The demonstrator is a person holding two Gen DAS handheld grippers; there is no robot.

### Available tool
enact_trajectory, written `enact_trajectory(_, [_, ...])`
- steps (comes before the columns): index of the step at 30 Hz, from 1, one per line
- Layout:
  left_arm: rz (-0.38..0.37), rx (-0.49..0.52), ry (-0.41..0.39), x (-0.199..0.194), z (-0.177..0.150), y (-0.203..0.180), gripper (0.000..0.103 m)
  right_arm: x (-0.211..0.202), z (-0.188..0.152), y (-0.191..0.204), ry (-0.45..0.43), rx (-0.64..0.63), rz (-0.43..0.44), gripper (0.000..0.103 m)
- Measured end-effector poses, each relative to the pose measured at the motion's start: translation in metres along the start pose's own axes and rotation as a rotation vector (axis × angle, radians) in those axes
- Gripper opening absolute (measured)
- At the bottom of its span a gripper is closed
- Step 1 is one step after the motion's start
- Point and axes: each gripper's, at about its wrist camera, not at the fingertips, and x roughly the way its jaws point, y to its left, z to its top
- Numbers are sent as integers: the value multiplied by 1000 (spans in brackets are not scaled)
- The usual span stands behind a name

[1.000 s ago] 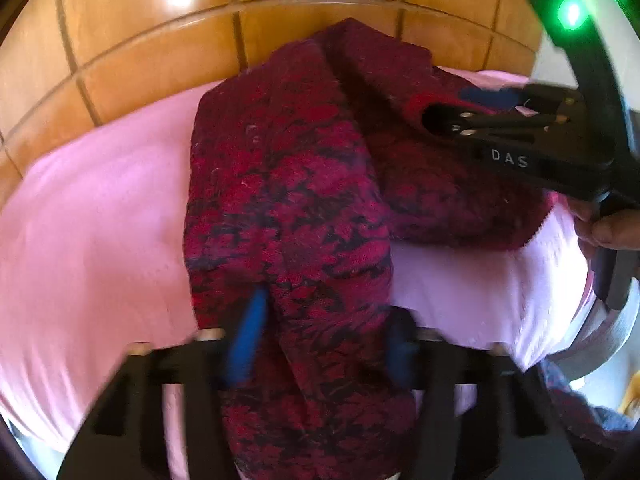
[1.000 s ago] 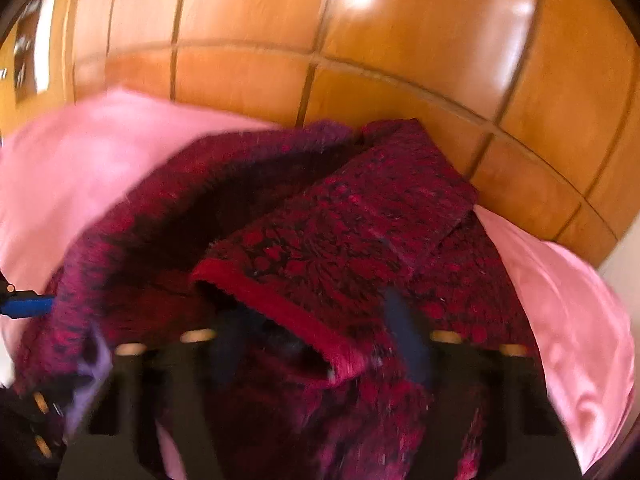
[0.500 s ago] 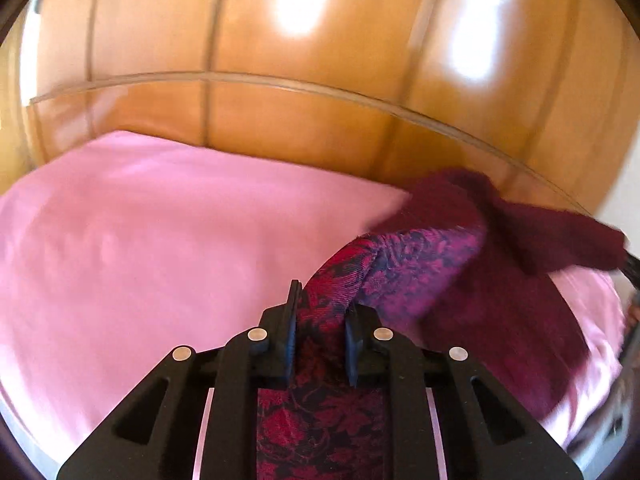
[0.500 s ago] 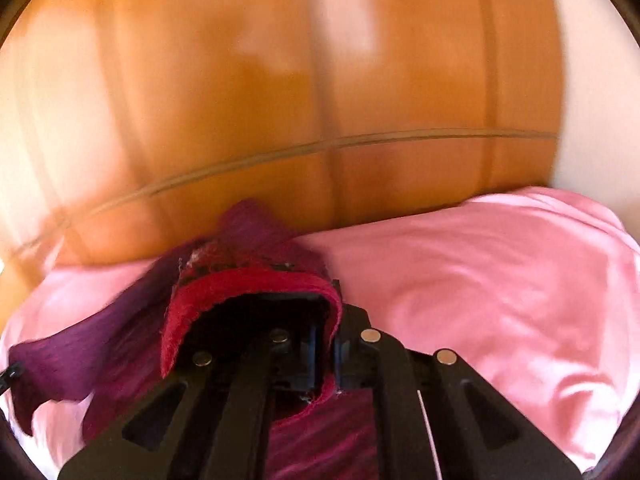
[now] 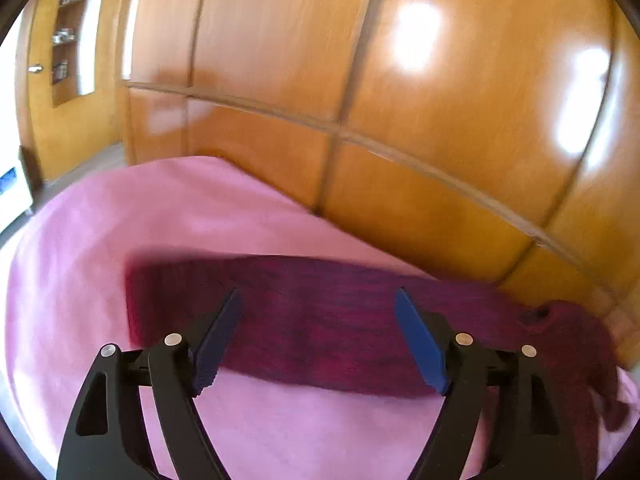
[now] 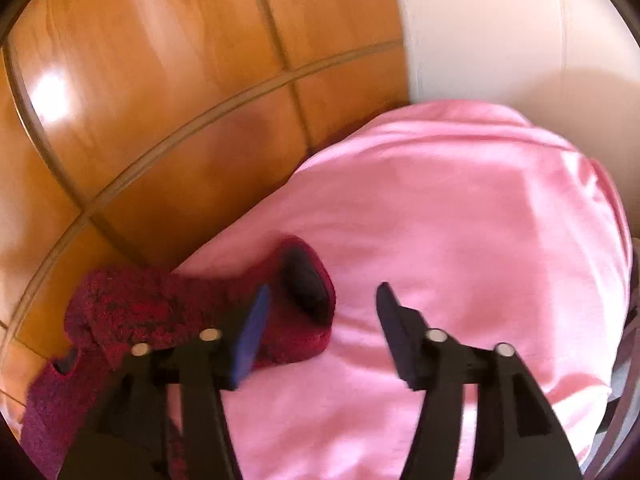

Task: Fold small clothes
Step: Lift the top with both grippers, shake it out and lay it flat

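A dark red patterned knit garment (image 5: pixel 320 320) lies stretched out across the pink bed cover (image 5: pixel 120 216). My left gripper (image 5: pixel 318 300) is open and empty, with the stretched garment lying between and beyond its fingers. In the right wrist view one end of the garment with an open cuff (image 6: pixel 308 288) lies at the lower left on the pink cover (image 6: pixel 460 220). My right gripper (image 6: pixel 322 296) is open and empty, with its left finger over the cuff end.
A glossy wooden panelled wall (image 5: pixel 360 100) runs right behind the bed, and it also shows in the right wrist view (image 6: pixel 160 100). A white wall (image 6: pixel 500 28) stands at the bed's right end. A shelf niche (image 5: pixel 68 32) shows far left.
Half a second ago both grippers were shut on the garment and held it up. Now both are open and the garment lies stretched out on the cover.
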Motion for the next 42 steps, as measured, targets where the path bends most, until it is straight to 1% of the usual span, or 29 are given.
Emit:
enact_trajectory(1, [-51, 17, 28, -3, -7, -5, 77, -7, -7, -3, 8, -2, 34, 58])
enact_trajectory(2, [-122, 30, 60, -8, -22, -12, 77, -10, -11, -6, 16, -10, 67, 60])
enact_trajectory(4, [-253, 55, 145, -11, -54, -25, 77, -19, -34, 1, 77, -70, 184, 62])
enact_trajectory(6, [-421, 57, 278, -10, -95, -39, 77, -27, -65, 13, 179, -151, 313, 62])
enact_trajectory(8, [-547, 31, 405, -6, -137, -54, 77, -29, -101, 25, 284, -237, 393, 62])
enact_trajectory(10, [-620, 21, 487, -5, -167, -67, 77, -30, -128, 35, 348, -287, 429, 62])
enact_trajectory(12, [-669, 11, 549, -3, -193, -80, 77, -28, -154, 43, 398, -349, 424, 61])
enact_trajectory(13, [-687, -2, 569, -3, -201, -84, 77, -29, -163, 45, 413, -367, 414, 56])
enact_trajectory(14, [-708, -24, 569, -4, -204, -88, 77, -29, -171, 48, 423, -383, 399, 53])
enact_trajectory(15, [-727, -34, 568, -9, -208, -92, 74, -34, -177, 51, 422, -405, 376, 44])
enact_trajectory(16, [-755, -35, 583, -9, -209, -97, 56, -36, -179, 52, 415, -417, 363, 33])
enact_trajectory(17, [-773, -13, 604, -10, -207, -105, 35, -40, -178, 54, 408, -423, 353, 28])
enact_trajectory(19, [-758, 32, 579, -19, -208, -111, 21, -51, -169, 55, 382, -433, 334, 17])
enact_trajectory(20, [-760, 42, 572, -20, -196, -110, 17, -53, -162, 57, 364, -450, 324, 16])
enact_trajectory(21, [-759, 49, 565, -23, -189, -110, 16, -61, -156, 60, 344, -476, 323, 11])
enact_trajectory(23, [-764, 70, 518, -33, -166, -110, 13, -78, -149, 68, 321, -509, 358, 11])
enact_trajectory(26, [-775, 94, 446, -59, -131, -102, 12, -119, -147, 86, 268, -590, 421, 10])
enact_trajectory(29, [-780, 103, 397, -81, -94, -85, 12, -160, -158, 98, 235, -646, 514, 10])
enact_trajectory(30, [-770, 114, 387, -85, -87, -79, 12, -172, -166, 101, 240, -657, 560, 10])
enact_trajectory(31, [-757, 127, 380, -90, -83, -70, 12, -179, -175, 102, 250, -670, 585, 10])
enact_trajectory(33, [-720, 159, 379, -99, -84, -51, 12, -191, -202, 101, 292, -705, 623, 10])
enact_trajectory(35, [-677, 180, 397, -100, -97, -34, 12, -191, -230, 97, 352, -724, 634, 9])
enact_trajectory(36, [-646, 191, 418, -98, -108, -24, 12, -187, -250, 91, 396, -732, 619, 9])
enact_trajectory(37, [-602, 199, 455, -94, -127, -11, 12, -179, -264, 87, 433, -728, 606, 8])
enact_trajectory(38, [-577, 196, 477, -92, -135, -8, 11, -174, -277, 82, 469, -720, 590, 7])
enact_trajectory(39, [-554, 187, 502, -86, -147, -3, 11, -166, -290, 73, 494, -715, 552, 7])
enact_trajectory(40, [-529, 183, 519, -79, -161, 2, 11, -159, -294, 68, 503, -704, 524, 6])
enact_trajectory(41, [-493, 174, 522, -74, -174, 9, 14, -154, -296, 62, 511, -676, 508, 6])
enact_trajectory(42, [-487, 150, 530, -71, -182, 15, 16, -148, -293, 53, 518, -607, 515, 7])
